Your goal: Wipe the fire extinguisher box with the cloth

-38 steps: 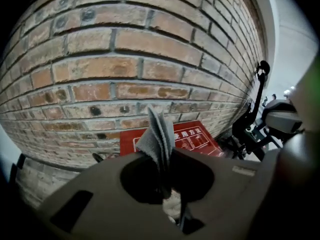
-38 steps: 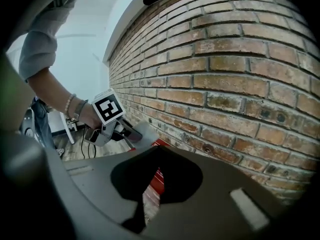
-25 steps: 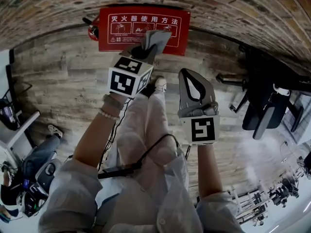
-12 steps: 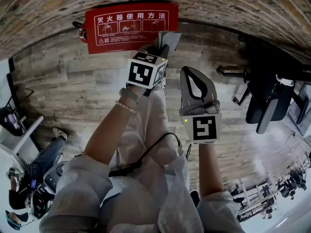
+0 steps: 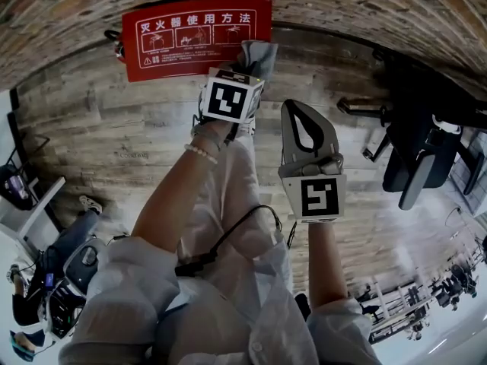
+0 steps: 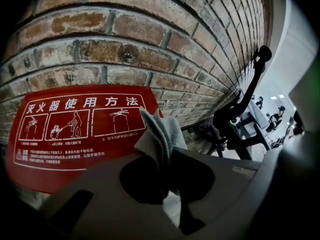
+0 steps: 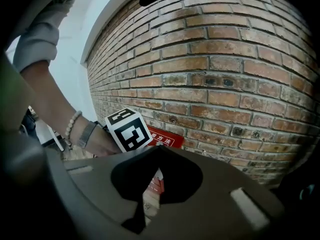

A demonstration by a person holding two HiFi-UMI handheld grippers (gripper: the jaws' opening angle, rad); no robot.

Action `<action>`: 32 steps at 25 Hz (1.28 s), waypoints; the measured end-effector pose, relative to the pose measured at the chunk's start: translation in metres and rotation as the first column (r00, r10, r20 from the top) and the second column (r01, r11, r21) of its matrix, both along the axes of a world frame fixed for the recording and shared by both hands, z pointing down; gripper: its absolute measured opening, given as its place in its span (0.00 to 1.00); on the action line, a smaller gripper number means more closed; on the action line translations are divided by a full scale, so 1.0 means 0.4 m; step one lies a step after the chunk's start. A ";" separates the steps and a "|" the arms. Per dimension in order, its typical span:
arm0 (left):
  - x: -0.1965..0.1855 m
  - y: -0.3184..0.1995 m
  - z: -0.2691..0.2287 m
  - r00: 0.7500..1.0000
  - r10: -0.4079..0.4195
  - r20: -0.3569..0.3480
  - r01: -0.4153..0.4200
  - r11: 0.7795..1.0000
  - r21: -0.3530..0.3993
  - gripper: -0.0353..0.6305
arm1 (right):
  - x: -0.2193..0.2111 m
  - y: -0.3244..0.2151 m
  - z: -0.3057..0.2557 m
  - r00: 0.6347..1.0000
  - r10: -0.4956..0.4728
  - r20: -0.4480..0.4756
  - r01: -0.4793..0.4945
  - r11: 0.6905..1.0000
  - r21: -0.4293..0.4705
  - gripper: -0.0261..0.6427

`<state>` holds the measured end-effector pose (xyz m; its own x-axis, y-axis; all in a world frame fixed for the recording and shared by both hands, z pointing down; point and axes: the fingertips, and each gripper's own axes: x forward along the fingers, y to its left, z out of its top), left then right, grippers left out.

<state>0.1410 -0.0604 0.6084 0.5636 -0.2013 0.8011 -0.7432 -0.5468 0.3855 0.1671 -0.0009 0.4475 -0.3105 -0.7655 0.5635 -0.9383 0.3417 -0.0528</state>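
Observation:
The red fire extinguisher box [image 5: 196, 36] with white instruction pictures stands against the brick wall [image 5: 365, 6]. My left gripper [image 5: 248, 71] is shut on a folded grey cloth [image 5: 258, 54], which sits at the box's right edge. In the left gripper view the cloth [image 6: 161, 134] sticks up from the left gripper [image 6: 163, 156], with the red box [image 6: 75, 129] just behind and to the left. My right gripper [image 5: 294, 106] hangs to the right, lower, shut with nothing in it. In the right gripper view the right gripper [image 7: 157, 149] points at the wall, and a strip of the box [image 7: 163, 140] shows.
Dark exercise equipment [image 5: 415, 150] stands at the right by the wall. The person's legs and a black cable [image 5: 228, 238] lie below the grippers on the wood-plank floor [image 5: 114, 135]. More gear and a shoe [image 5: 87, 204] sit at the left.
The left gripper has carried the cloth rightwards along the red box, from over its right part to its right edge. The right gripper has hardly moved.

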 end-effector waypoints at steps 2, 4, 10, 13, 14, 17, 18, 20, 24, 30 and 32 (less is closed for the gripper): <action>0.001 -0.003 0.002 1.000 0.002 0.012 -0.002 1.000 -0.001 0.07 | 0.006 0.001 0.006 1.000 0.000 0.002 0.000 1.000 -0.007 0.05; 0.003 -0.004 0.001 1.000 0.003 0.012 -0.003 1.000 0.005 0.07 | 0.009 0.002 0.011 1.000 -0.002 0.003 0.002 1.000 -0.010 0.05; 0.001 -0.005 0.001 1.000 -0.006 0.007 0.006 1.000 0.008 0.07 | 0.006 0.001 0.015 1.000 -0.007 0.010 0.007 1.000 -0.014 0.05; 0.001 -0.003 -0.001 1.000 -0.011 0.002 0.011 1.000 0.006 0.07 | 0.004 -0.002 0.013 1.000 -0.011 0.012 0.011 1.000 -0.012 0.05; 0.001 -0.003 -0.002 1.000 -0.012 0.002 0.012 1.000 0.006 0.07 | 0.003 -0.003 0.012 1.000 -0.013 0.013 0.013 1.000 -0.012 0.05; 0.003 -0.002 -0.002 1.000 -0.014 0.000 0.014 1.000 0.005 0.07 | 0.001 -0.007 0.012 1.000 -0.021 0.011 0.021 1.000 -0.011 0.05; 0.003 -0.001 -0.002 1.000 -0.015 -0.002 0.015 1.000 0.001 0.07 | 0.000 -0.009 0.012 1.000 -0.021 0.011 0.021 1.000 -0.011 0.05; 0.002 -0.001 -0.002 1.000 -0.019 0.002 0.019 1.000 -0.011 0.07 | -0.004 -0.012 0.013 1.000 -0.022 0.012 0.023 1.000 -0.013 0.05; -0.004 -0.004 -0.002 1.000 -0.016 0.009 0.016 1.000 -0.016 0.07 | -0.017 -0.018 0.016 0.999 -0.031 0.011 0.031 0.999 -0.018 0.05; -0.046 -0.016 -0.006 0.999 -0.037 0.015 0.038 0.999 -0.014 0.07 | -0.049 -0.025 0.016 0.999 -0.052 0.005 0.053 0.998 -0.024 0.05; -0.062 -0.018 -0.005 0.999 -0.045 0.015 0.046 0.999 -0.013 0.07 | -0.063 -0.028 0.017 0.998 -0.063 0.003 0.063 0.998 -0.022 0.05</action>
